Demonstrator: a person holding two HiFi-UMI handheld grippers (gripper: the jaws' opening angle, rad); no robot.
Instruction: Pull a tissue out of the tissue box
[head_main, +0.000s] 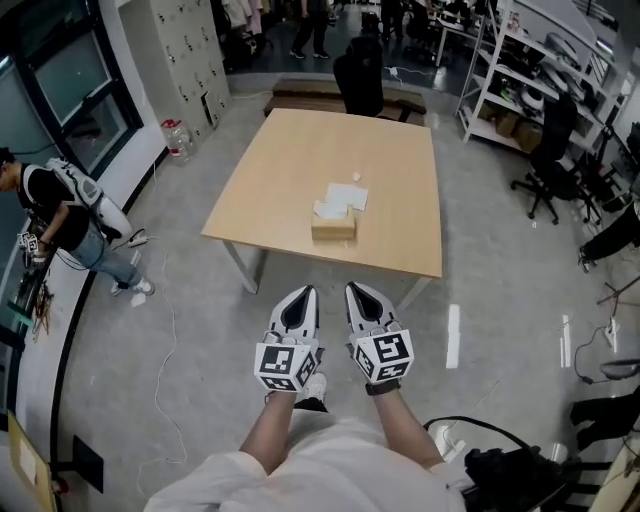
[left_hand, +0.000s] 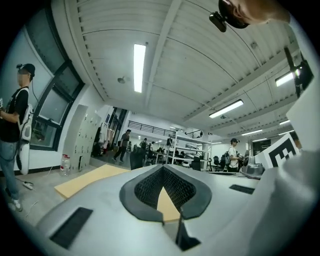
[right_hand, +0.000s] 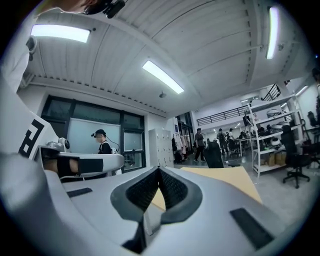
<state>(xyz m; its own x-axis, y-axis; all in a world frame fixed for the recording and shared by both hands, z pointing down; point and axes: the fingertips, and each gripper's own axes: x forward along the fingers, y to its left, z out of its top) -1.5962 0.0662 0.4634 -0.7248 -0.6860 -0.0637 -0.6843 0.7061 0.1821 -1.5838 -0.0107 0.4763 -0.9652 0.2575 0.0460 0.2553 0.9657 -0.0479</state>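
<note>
Left gripper (head_main: 303, 296): I have it out in front of me, over the floor and short of the near edge of the table (head_main: 290, 170). It points toward the table.
Left fingers (left_hand: 147, 187): In the left gripper view they meet at the tips with nothing held. Only a wedge of the tan table top shows through the opening behind the tips.
Right gripper (head_main: 360, 293): It sits just beside the left one, parallel to it, and is also short of the table.
Right fingers (right_hand: 142, 189): They are closed tip to tip and empty, and the same tan wedge shows between the dark pads.
Tissue box (head_main: 333, 227): It is a tan box on the table, toward the near edge and a little right of centre. It is well apart from both grippers.
Tissue (head_main: 329, 208): I see white paper standing up out of the top of the box.
Loose sheet (head_main: 347, 195): A white sheet lies flat on the table just behind the box. A small white scrap (head_main: 356, 177) lies a little further back.
Black chair (head_main: 359, 75): It stands at the far end of the table.
Person (head_main: 60, 215): Someone is standing by the windows on my left, well away from the table.
Shelving (head_main: 520, 60): White racks stand at the far right, with a black office chair (head_main: 548, 165) near them.
</note>
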